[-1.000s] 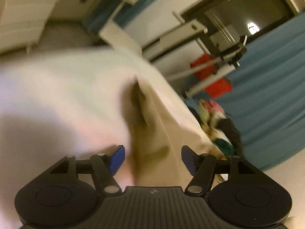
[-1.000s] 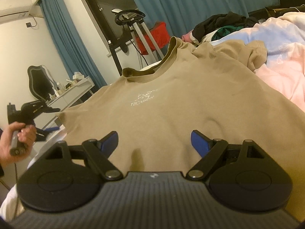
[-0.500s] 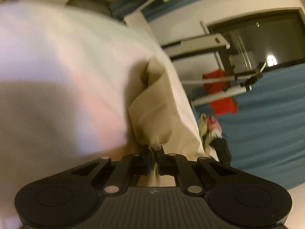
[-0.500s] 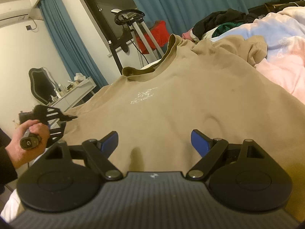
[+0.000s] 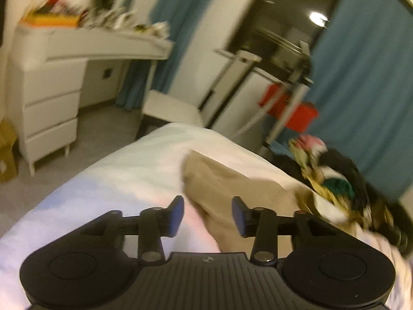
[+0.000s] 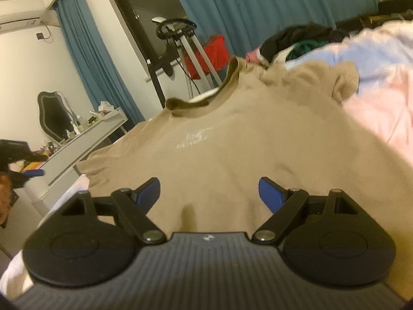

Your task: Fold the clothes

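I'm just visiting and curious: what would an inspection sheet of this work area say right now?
Surface: bed with pale cover.
Job's things: tan T-shirt spread flat, print up.
Clutter: clothes pile at the bed's far side.
Grippers: left gripper has just been opening, nothing pinched; right gripper open above the shirt's hem.
Cables: nothing seen.
Surroundings: white drawer unit, blue curtains.

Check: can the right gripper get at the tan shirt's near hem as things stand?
Probably yes. The right gripper is open just above the tan shirt, which lies flat on the bed, with nothing between its fingers and the cloth.
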`<control>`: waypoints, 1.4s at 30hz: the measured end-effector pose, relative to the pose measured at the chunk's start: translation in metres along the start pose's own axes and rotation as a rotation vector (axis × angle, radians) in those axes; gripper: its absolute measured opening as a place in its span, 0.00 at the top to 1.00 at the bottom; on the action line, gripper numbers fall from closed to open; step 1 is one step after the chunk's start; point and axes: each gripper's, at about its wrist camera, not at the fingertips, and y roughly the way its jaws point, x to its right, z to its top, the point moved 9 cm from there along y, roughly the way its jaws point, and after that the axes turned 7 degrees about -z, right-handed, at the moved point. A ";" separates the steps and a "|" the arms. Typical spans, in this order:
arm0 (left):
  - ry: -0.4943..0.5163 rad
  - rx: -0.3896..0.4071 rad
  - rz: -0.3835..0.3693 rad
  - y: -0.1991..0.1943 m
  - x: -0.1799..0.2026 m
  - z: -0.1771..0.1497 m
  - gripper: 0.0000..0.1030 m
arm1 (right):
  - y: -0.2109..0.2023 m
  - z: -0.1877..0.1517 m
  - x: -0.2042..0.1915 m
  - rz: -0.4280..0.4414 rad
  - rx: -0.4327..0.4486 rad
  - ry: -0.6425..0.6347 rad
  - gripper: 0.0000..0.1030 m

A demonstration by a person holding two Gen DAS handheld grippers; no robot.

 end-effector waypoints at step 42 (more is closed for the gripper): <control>0.169 -0.265 -0.282 0.081 0.131 -0.212 0.24 | 0.122 0.147 0.172 -0.271 0.050 0.478 0.88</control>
